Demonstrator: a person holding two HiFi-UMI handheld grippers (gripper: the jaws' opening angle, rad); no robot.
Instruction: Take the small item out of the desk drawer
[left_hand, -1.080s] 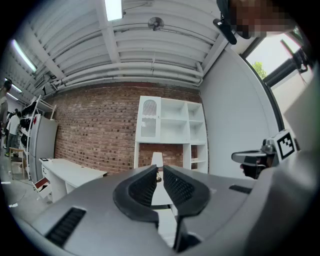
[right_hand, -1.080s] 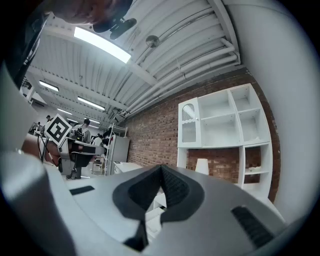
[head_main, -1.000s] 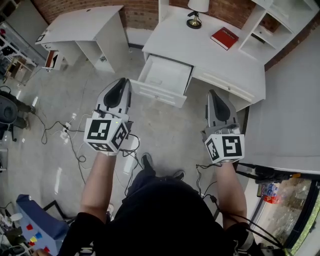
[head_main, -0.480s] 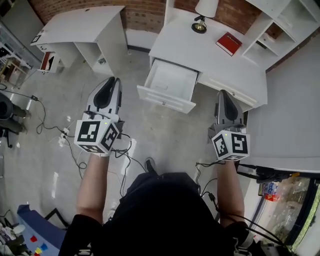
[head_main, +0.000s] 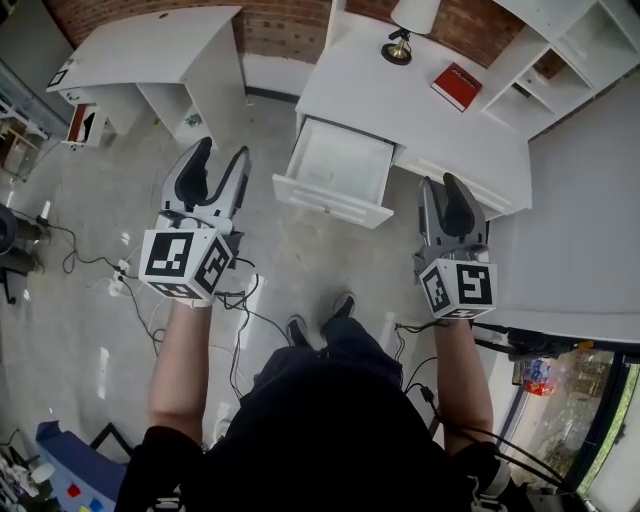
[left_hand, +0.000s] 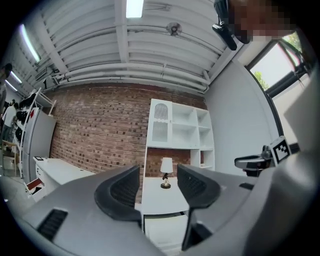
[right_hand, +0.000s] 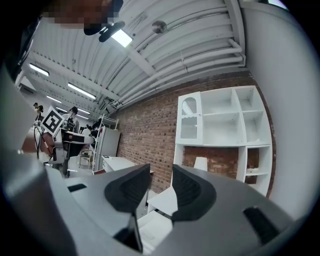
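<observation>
Open drawer (head_main: 336, 162) juts from worktop (head_main: 392, 92), upper centre — left hand-held gripper (head_main: 221, 153), right hand-held gripper (head_main: 441, 186): jaws just opened, empty, floor (head_main: 300, 250) between.

We look steeply down from above the person's head onto the white desk (head_main: 400, 95), which lies at the top of that view, some way off, with its open drawer (head_main: 340, 165) toward us. The left gripper (head_main: 222, 150) camera sits behind its jaws, level, facing the desk's front nearly square-on, and the lamp (left_hand: 165, 172) shows between the jaws. The right gripper (head_main: 440, 183) camera is also level, in front of the desk's right end, angled left across it. All three views share the desk, lamp and shelf unit (right_hand: 225, 125) beside the desk. Both gripper views share the brick wall (left_hand: 95, 130) behind the desk, and each catches the other gripper at its edge.
</observation>
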